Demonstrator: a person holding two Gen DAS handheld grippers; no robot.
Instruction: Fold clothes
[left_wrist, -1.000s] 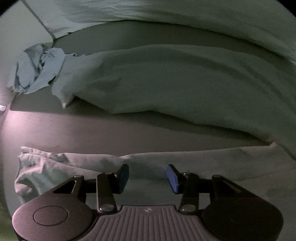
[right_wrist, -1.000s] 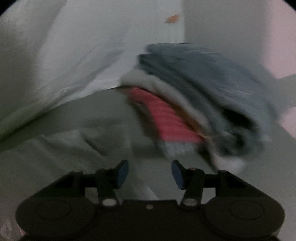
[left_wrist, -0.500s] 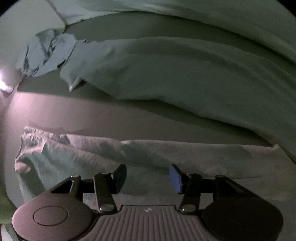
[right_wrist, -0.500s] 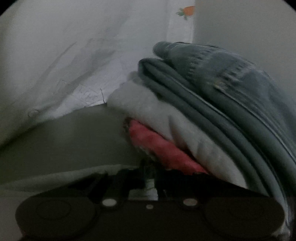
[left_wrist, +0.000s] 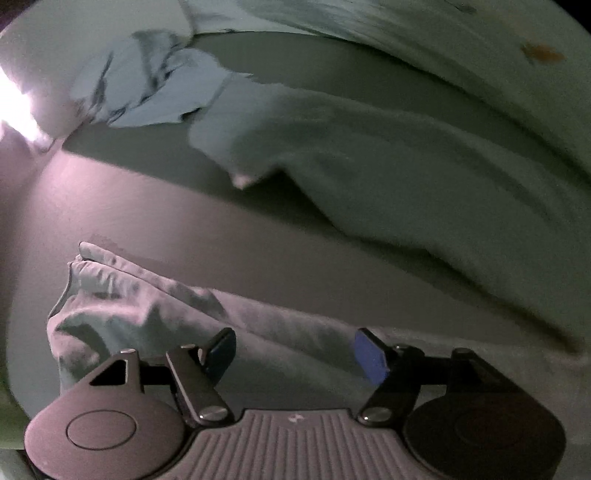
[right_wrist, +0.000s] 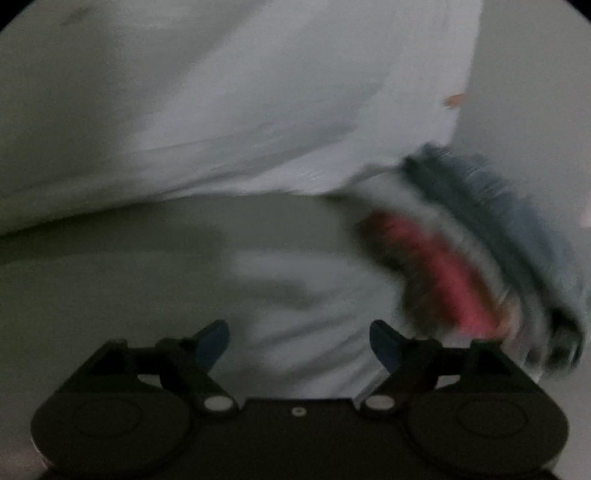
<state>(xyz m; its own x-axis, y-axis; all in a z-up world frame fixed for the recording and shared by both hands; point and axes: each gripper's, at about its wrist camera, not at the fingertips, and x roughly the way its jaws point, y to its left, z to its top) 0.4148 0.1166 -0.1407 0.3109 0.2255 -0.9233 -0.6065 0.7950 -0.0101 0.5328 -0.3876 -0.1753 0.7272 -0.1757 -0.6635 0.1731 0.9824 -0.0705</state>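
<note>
A pale grey-green garment (left_wrist: 155, 306) lies rumpled on the grey bed surface (left_wrist: 221, 236), just ahead of and under my left gripper (left_wrist: 295, 354), which is open and empty above it. In the right wrist view the same pale cloth (right_wrist: 295, 295) lies under my right gripper (right_wrist: 299, 343), which is open and empty. To its right stands a blurred stack of folded clothes (right_wrist: 480, 236): blue denim on top, white, then red.
A large pale sheet or duvet (left_wrist: 406, 177) lies across the bed beyond the garment. A crumpled light-blue cloth (left_wrist: 140, 88) sits at the far left by a bright light. White bedding (right_wrist: 221, 110) rises behind the right gripper.
The right gripper has pulled back and left from the folded stack, and its fingers show open again. The left gripper has swung right and its jaws have spread wider.
</note>
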